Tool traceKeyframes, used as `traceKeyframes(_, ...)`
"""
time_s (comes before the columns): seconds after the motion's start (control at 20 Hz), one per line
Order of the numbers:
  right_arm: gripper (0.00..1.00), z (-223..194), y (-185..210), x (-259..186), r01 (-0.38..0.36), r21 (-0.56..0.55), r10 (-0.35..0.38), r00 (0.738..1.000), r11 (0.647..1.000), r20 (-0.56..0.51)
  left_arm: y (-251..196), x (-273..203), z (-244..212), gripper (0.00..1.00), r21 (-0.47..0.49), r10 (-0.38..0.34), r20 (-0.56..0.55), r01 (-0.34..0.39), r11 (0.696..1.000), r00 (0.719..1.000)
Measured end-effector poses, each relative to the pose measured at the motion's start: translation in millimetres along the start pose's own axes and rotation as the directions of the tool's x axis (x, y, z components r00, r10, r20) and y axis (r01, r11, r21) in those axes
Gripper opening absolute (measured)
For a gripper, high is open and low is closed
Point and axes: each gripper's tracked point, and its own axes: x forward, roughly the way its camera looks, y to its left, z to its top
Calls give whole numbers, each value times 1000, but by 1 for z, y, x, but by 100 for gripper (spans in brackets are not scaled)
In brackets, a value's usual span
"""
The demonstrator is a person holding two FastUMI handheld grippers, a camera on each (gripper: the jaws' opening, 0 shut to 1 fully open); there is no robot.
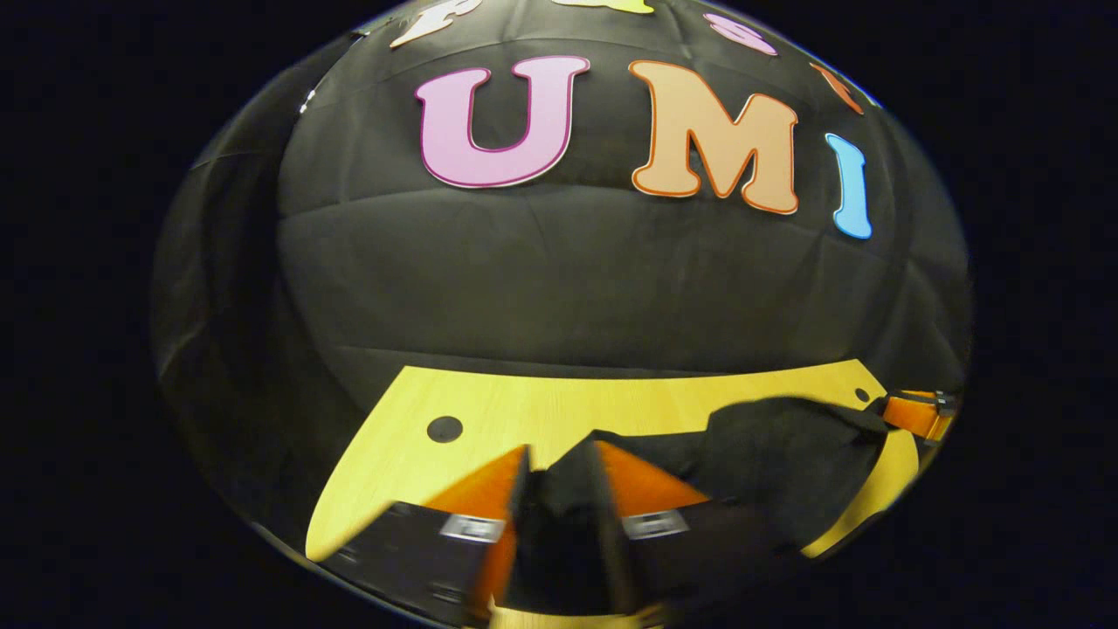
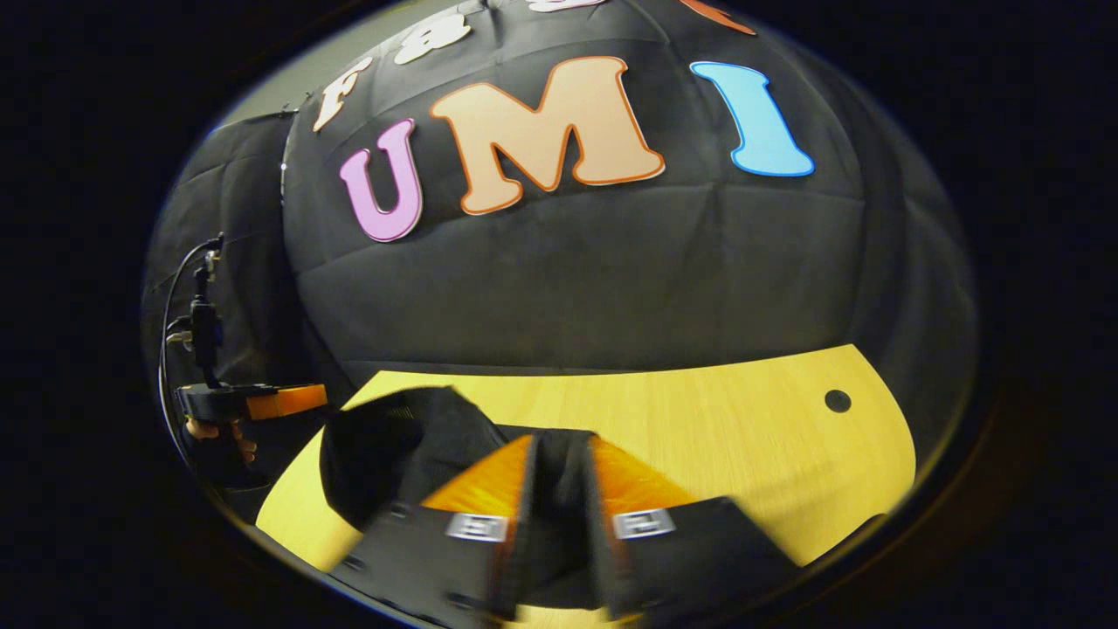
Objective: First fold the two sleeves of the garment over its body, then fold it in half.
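Left gripper view shows one left gripper [image 1: 563, 463] low in the picture, with two orange fingers [image 1: 485, 489]. Black cloth sits between them, and both fingers press on it, so they are closed on the garment [image 1: 777, 445]. There is one garment, all black. It lies on the yellow tabletop [image 1: 524, 411] and stretches off to the right side. There, at the far edge, the other gripper shows as a small orange shape touching the cloth. I count two black dots on the tabletop in this picture, one dot [image 1: 445, 429] on the left and one small one near the right corner.

In the right gripper view, the right gripper [image 2: 559, 459] also has two orange fingers [image 2: 638, 485], and black cloth fills the gap between them. They are closed on the same garment [image 2: 393, 445], which bunches up in a dark heap to the left, raised a bit off the wood. One black dot [image 2: 838, 401] shows on the bare tabletop [image 2: 742, 419] to the right. Far off on the left, one hand [image 2: 214, 432] holds the other gripper by its handle, and a thin black cable [image 2: 170, 297] loops up above it.
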Motion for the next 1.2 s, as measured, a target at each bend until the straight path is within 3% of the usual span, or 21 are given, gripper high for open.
traceKeyframes(0.1,94,26,-18,-4,54,-4,-54,995,999,89,5,-6,14,90,-1,33,51,-33,999,998)
traceKeyframes(0.15,98,43,-12,-7,62,3,-62,991,998,117,5,-10,22,94,-4,36,77,-36,999,996)
traceKeyframes(0.55,98,55,-11,-65,89,1,-87,977,996,196,13,-76,57,94,-45,38,195,-30,999,980)
traceKeyframes(0.7,98,59,7,-122,104,-15,-96,957,994,275,21,-136,75,92,-20,25,294,-20,1000,956)
traceKeyframes(0.9,94,57,44,-215,137,-53,-100,896,989,432,40,-226,85,94,15,1,412,-8,1000,911)
traceKeyframes(1.2,94,17,110,-301,88,-36,-61,881,995,469,71,-324,52,93,60,-15,442,-13,998,897)
